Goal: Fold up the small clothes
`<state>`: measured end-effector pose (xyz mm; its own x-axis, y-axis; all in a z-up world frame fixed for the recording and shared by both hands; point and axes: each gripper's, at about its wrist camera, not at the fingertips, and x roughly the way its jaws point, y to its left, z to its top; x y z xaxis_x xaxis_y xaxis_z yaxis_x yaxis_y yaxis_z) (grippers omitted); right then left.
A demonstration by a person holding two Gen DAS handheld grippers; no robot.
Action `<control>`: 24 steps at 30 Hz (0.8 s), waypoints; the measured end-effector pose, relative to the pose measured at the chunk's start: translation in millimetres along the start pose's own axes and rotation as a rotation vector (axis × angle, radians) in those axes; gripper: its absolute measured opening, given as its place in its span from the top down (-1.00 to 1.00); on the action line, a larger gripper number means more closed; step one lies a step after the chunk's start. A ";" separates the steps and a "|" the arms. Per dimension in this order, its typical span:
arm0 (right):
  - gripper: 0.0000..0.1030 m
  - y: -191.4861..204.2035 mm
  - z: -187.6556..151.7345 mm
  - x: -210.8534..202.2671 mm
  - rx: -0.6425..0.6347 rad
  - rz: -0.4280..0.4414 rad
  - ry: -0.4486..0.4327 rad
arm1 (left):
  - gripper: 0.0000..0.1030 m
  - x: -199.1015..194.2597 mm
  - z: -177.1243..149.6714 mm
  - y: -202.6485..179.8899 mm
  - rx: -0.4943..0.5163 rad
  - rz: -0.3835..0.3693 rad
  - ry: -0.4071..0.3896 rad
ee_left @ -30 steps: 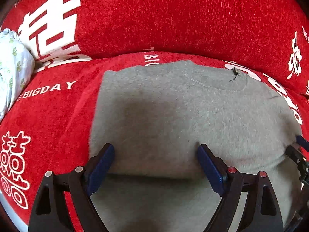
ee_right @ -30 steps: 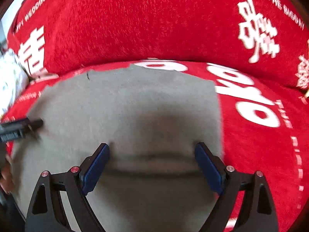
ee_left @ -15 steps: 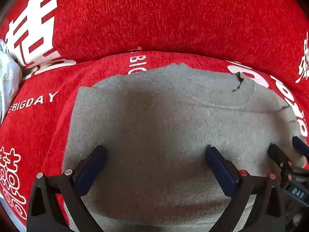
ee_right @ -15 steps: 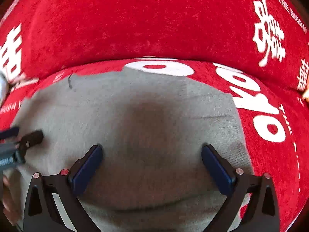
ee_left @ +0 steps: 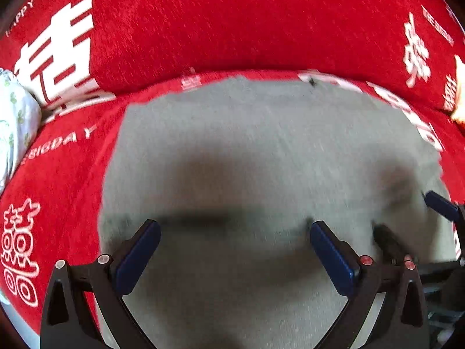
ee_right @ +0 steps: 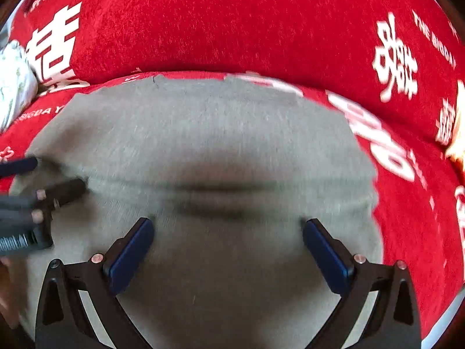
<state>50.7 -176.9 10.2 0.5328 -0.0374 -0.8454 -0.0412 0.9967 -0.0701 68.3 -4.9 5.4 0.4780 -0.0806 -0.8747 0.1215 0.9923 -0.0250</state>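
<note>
While blurred, left wrist view shows left gripper (ee_left: 232, 232) jaws spread wide over the grey sweater (ee_left: 261, 151), lying flat on a red printed cover (ee_left: 58, 180). Right wrist view: right gripper (ee_right: 228, 228) jaws spread too, above the same sweater, pinching nothing.

**Layout: sweater on cover**

Sweater (ee_left: 261, 151) lies flat on the cover (ee_left: 66, 174), collar toward the backrest (ee_left: 232, 23) behind. Pillow (ee_left: 14, 116) sits at far left where seat meets backrest. Left gripper (ee_left: 232, 232) over the sweater's left half; right gripper (ee_right: 229, 232) beside it over the right half, both above the near part.
</note>
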 end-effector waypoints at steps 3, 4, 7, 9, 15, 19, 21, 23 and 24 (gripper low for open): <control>-1.00 -1.7 -17.8 -9.6 0.010 -0.001 -0.037 | -1.00 -8.8 -21.4 0.1 -0.018 -0.004 -0.007; -1.00 -1.9 -25.0 -15.0 0.030 0.001 -0.049 | -1.00 -14.1 -29.1 -0.2 -0.011 0.003 -0.030; -1.00 0.9 -43.5 -25.9 0.028 -0.009 -0.080 | -1.00 -24.8 -48.3 -2.1 0.004 0.011 -0.056; -1.00 1.9 -56.6 -33.8 0.023 -0.011 -0.098 | -1.00 -31.4 -60.1 -1.0 0.001 0.009 -0.061; -1.00 2.4 -83.9 -52.8 0.018 -0.005 -0.123 | -1.00 -49.1 -91.1 -2.9 0.004 0.023 -0.085; -1.00 4.1 -100.2 -63.3 0.014 -0.009 -0.148 | -1.00 -59.3 -108.8 -1.8 -0.017 0.028 -0.095; -1.00 2.8 -107.4 -68.3 0.024 -0.004 -0.159 | -1.00 -61.2 -115.3 -2.1 -0.020 0.015 -0.071; -1.00 5.4 -115.1 -70.8 -0.013 -0.003 -0.142 | -1.00 -65.8 -124.8 -6.8 0.001 0.032 -0.083; -1.00 7.5 -119.4 -73.7 -0.037 -0.009 -0.153 | -1.00 -67.5 -129.5 -8.9 0.011 0.038 -0.084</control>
<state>-89.8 -175.3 8.7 0.6556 -0.0318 -0.7545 -0.0656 0.9929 -0.0988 -77.7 3.9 2.0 0.5537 -0.0514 -0.8311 0.1117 0.9937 0.0129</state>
